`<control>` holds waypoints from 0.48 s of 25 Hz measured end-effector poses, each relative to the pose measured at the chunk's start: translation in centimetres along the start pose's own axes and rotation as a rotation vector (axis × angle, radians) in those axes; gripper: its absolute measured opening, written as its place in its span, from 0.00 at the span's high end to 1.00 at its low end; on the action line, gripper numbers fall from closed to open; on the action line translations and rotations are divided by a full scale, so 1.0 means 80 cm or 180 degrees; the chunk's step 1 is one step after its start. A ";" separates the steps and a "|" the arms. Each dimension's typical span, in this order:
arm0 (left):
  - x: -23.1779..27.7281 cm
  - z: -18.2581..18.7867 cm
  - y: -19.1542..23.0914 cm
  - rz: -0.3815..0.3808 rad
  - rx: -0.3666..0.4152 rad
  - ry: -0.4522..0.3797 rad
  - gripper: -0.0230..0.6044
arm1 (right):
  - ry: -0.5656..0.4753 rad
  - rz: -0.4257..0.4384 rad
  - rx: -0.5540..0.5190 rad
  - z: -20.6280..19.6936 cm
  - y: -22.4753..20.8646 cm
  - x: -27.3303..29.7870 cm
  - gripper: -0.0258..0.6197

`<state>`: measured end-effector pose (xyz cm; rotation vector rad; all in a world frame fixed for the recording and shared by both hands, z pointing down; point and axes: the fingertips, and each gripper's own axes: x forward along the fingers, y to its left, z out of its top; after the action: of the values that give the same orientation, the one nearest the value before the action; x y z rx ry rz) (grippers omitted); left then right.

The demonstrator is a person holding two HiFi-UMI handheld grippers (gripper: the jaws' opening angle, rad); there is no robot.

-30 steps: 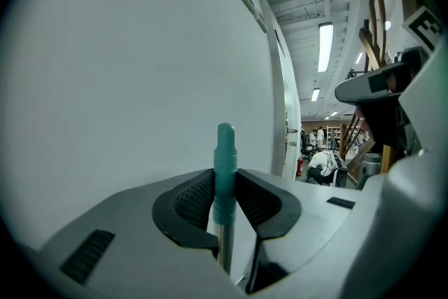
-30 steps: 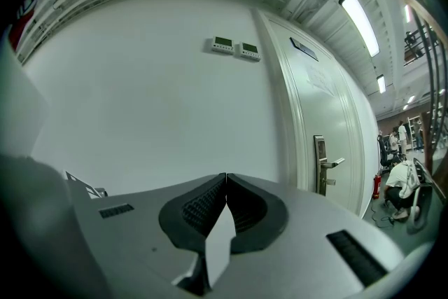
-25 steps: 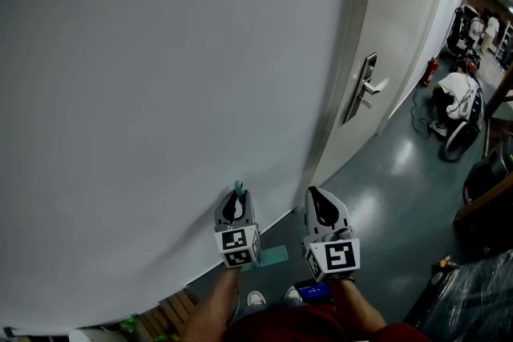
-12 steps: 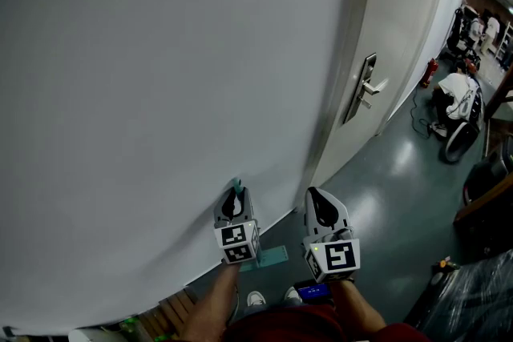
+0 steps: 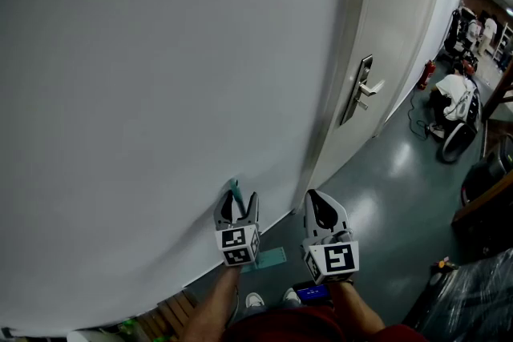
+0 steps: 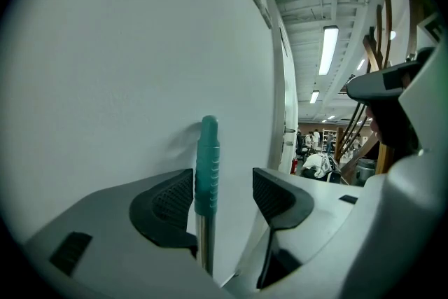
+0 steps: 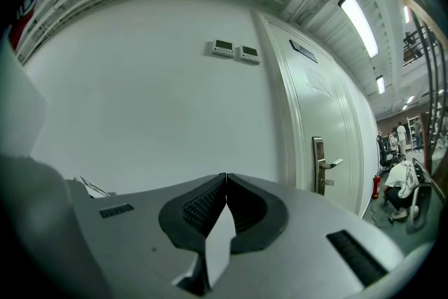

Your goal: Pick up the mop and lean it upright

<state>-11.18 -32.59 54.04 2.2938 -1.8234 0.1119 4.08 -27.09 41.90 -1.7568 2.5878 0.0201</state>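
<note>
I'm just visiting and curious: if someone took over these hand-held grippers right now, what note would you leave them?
Left hand-held gripper: jaws have just been opening; mop handle stands between them, not clamped.
Right hand-held gripper: shut, empty.
Done: mop handle upright, apparently leaning on the white wall.
Left: draw the left one back, checking the handle stays put.

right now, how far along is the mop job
Done: the mop handle stands upright against the wall. In hand: the left claw has just been opening, with the handle loose between its jaws. Left: draw that claw clear. The right claw is shut and empty.
</note>
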 end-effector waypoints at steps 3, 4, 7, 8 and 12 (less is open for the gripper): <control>-0.004 0.001 0.001 0.0076 0.0027 -0.0018 0.49 | 0.0003 0.0002 0.0006 0.000 0.001 -0.002 0.93; -0.005 0.002 0.002 0.0093 0.0020 -0.0021 0.48 | 0.0004 0.0003 0.0007 0.000 0.002 -0.003 0.93; -0.007 0.005 0.001 0.0106 0.0037 -0.0046 0.48 | -0.0002 0.0003 0.0009 0.001 0.002 -0.004 0.93; -0.008 0.006 0.000 0.0109 0.0057 -0.0058 0.48 | -0.0007 0.0004 0.0009 0.002 0.002 -0.005 0.93; -0.012 0.006 -0.002 0.0125 0.0190 -0.0092 0.48 | -0.0028 0.0007 0.0014 0.004 0.002 -0.007 0.93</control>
<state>-11.32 -31.74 53.40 2.3115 -1.9047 0.1420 4.12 -26.54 41.61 -1.7484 2.5816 0.0220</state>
